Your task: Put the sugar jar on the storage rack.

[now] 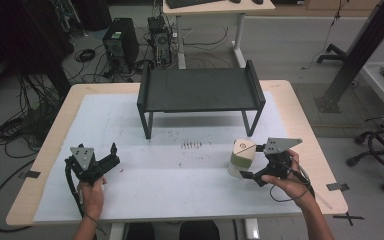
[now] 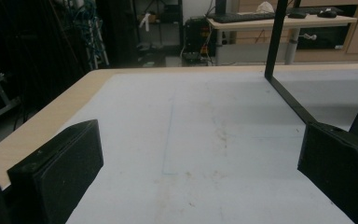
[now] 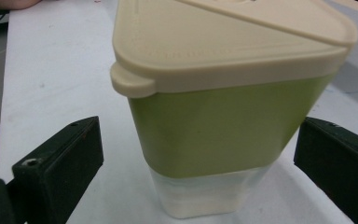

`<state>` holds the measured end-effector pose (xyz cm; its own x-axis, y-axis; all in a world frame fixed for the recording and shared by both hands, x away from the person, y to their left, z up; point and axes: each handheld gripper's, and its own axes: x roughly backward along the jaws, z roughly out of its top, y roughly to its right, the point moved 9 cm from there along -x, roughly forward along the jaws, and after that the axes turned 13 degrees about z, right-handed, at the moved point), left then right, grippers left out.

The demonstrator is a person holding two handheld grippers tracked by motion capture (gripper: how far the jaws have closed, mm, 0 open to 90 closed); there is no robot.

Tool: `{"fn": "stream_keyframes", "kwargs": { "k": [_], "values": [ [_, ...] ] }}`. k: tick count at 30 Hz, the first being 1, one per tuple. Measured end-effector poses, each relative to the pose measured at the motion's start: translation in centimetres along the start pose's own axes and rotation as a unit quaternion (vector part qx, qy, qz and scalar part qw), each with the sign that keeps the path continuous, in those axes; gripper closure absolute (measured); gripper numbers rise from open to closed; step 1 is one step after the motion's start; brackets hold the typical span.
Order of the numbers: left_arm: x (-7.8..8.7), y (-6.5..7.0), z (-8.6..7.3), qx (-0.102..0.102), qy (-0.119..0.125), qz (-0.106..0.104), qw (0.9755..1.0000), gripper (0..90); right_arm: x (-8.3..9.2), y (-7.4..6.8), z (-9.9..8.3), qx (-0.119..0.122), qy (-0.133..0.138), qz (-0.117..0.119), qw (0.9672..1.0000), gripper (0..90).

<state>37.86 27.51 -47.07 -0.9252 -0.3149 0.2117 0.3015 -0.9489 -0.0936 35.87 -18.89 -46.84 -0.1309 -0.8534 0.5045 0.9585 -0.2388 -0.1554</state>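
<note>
A container (image 1: 242,157) with a beige lid, a green band and a clear base stands upright on the white mat (image 1: 180,190) at the right. In the right gripper view the container (image 3: 223,121) sits close up between the two black jaws, which stand wide on either side without touching it. My right gripper (image 1: 252,161) is open around it, held by a hand from the right. My left gripper (image 1: 112,157) is open at the left of the mat with nothing between its jaws; its view looks along bare mat (image 2: 191,121).
A low black shelf (image 1: 200,90) stands at the back middle of the table; its leg and foot bar (image 2: 289,93) appear at the right of the left gripper view. Small dark specks (image 1: 191,145) dot the mat's middle. Computer towers (image 1: 121,45), cables and another desk lie beyond.
</note>
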Motion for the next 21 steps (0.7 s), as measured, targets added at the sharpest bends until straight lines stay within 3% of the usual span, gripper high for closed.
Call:
{"fn": "stream_keyframes", "kwargs": {
  "k": [21],
  "values": [
    [0.0,0.02,0.0,-0.001,0.0,0.001,1.0,0.2,-0.91,0.23,0.24,0.0,0.003,0.003,1.0,1.0]
  ]
}}
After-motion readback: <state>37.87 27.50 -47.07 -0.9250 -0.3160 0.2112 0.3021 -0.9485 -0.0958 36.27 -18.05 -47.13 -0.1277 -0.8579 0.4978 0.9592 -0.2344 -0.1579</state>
